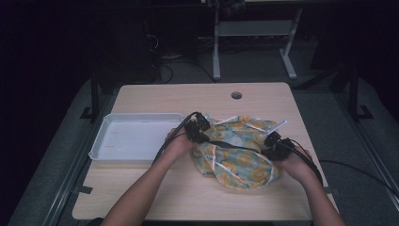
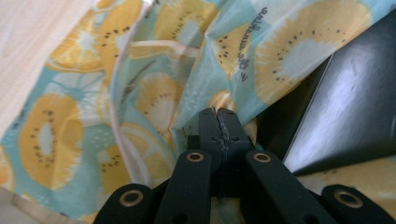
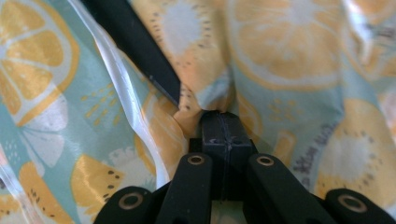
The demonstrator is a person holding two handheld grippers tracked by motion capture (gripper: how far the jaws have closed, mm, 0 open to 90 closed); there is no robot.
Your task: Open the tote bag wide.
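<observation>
A crumpled cloth printed with yellow citrus slices on pale blue lies on the wooden table, right of centre. My left gripper sits at the cloth's left edge, and in the left gripper view its jaws are shut on a pinch of the cloth. At the cloth's right edge is my right gripper, likewise shut on a fold of the cloth in the right gripper view. Both hands rest low over the table. A black cable crosses the cloth between the grippers.
A white tray stands on the table just left of my left hand. A round cable hole sits near the table's far edge. Beyond the table are dark floor and the metal legs of another desk.
</observation>
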